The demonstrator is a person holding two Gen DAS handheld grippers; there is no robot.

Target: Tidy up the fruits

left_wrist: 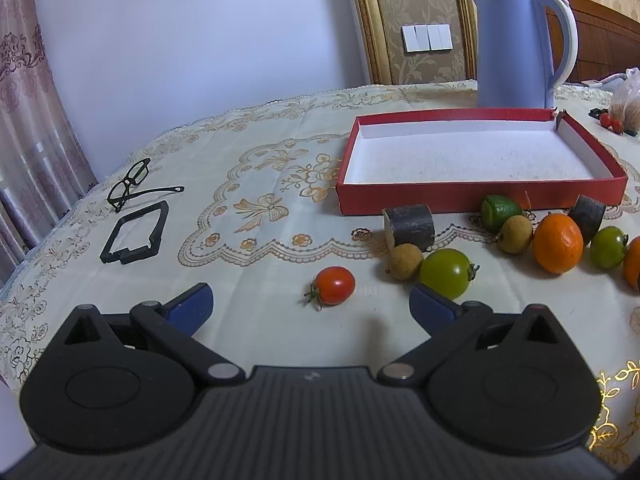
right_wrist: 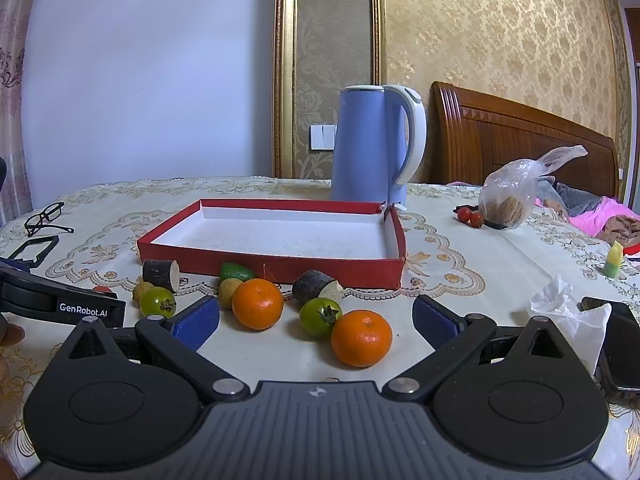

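The red tray (left_wrist: 476,200) lies empty on the table (left_wrist: 256,152), the fruit strewn along its near wall. The left gripper (left_wrist: 311,302) is spread wide, holding nothing, a red cherry tomato (left_wrist: 334,285) just ahead between its tips. The right gripper (right_wrist: 316,316) also gapes empty, with an orange (right_wrist: 361,338) lying untouched between its blue pads (right_wrist: 198,322).

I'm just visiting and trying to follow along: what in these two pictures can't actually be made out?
- Plastic bag, right wrist view: contents blurred by crinkled film, only round brownish shapes.
- Second orange, left wrist view: cut off by the right edge.
- Red tomato, right wrist view: mostly hidden behind the left gripper.
- Dark device, right wrist view: cut by the edge, behind crumpled tissue.
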